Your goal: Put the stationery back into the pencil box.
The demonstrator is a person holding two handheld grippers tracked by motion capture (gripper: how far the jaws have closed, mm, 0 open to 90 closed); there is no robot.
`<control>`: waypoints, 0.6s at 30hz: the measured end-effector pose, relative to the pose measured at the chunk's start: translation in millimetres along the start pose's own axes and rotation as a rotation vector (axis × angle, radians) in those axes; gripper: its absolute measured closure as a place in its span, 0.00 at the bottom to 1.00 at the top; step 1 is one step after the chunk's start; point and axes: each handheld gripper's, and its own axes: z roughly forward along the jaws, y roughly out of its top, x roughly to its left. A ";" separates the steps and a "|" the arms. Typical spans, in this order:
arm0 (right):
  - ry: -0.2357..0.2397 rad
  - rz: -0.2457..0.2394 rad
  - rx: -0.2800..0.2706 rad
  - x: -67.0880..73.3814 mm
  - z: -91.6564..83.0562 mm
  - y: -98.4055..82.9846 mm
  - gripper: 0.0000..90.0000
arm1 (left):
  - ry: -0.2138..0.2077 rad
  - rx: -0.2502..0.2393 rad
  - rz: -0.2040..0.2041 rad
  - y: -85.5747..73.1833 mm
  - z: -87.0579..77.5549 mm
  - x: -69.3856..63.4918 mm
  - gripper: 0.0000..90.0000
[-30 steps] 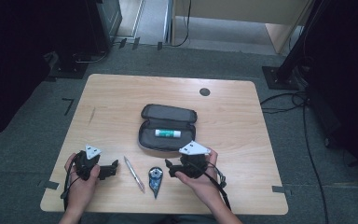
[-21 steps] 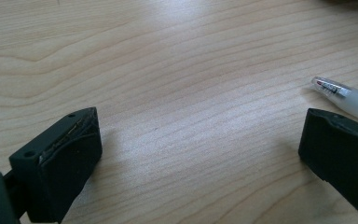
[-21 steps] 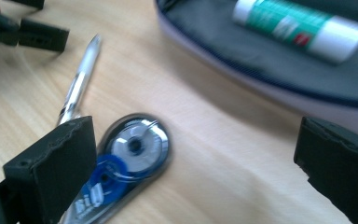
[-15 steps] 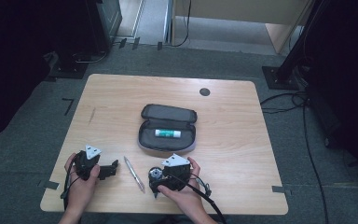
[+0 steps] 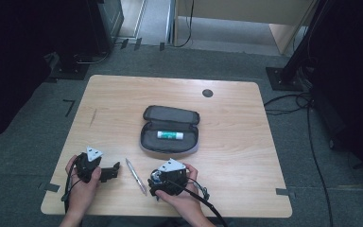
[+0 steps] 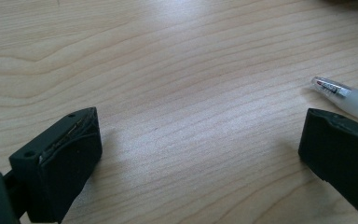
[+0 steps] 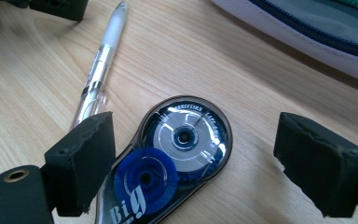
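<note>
- Under the right gripper at the table's six o'clock edge: one correction tape roller, lying flat between wide-apart jaws just now closing, untouched, lower end cut off.
- At nine o'clock of it: one pen, just beside, partly hidden behind a jaw.
- Farther at nine: left gripper, gaping, holding nothing.
- At twelve: one open pencil case, one white tube inside; bare wood all round.
</note>
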 end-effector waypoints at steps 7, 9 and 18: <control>-0.012 -0.023 0.017 -0.1 2.5 -2.1 0.23 | 0.000 0.000 0.001 0.0 0.0 0.1 0.00; -0.001 -0.025 0.022 -2.2 1.7 -3.4 0.27 | 0.000 0.000 0.000 0.0 0.0 0.0 0.00; 0.012 -0.079 0.010 -9.4 0.0 -5.3 0.35 | -0.002 0.001 0.004 0.1 0.0 0.1 0.00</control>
